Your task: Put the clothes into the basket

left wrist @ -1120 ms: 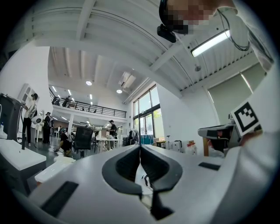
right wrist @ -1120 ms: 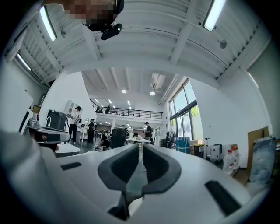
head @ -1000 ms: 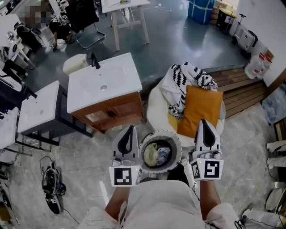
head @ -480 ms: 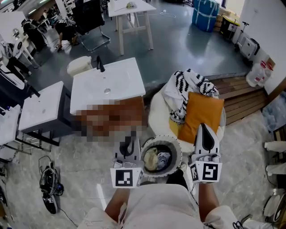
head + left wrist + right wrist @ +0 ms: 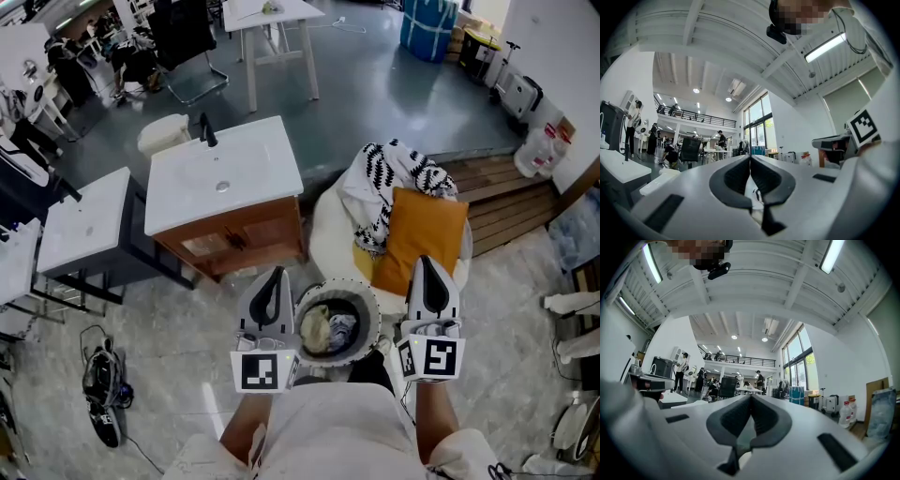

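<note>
Basket (image 5: 369, 302) on the floor directly below you, round and white-rimmed, flanked by your two grippers. Clothes inside it (image 5: 327, 328): a pale yellowish bundle with something dark and blue-grey beside it.

Left gripper (image 5: 273, 271) is to the basket's left and held level. Its jaws are clenched tip to tip with nothing between them, and its own view (image 5: 750, 158) confirms this. Right gripper (image 5: 428, 259) is to the basket's right, also level. Its jaws are likewise pressed together and empty, as seen in its own view (image 5: 750, 396).

More clothes lie beyond the basket on a white seat (image 5: 325, 223). A black-and-white patterned garment (image 5: 384, 169) is heaped at the far side. An orange cloth (image 5: 422, 230) lies nearer you, just ahead of your right gripper's tip. Neither gripper touches either piece.

Left of the seat stands a wooden cabinet with a white sink top (image 5: 225, 173).
</note>
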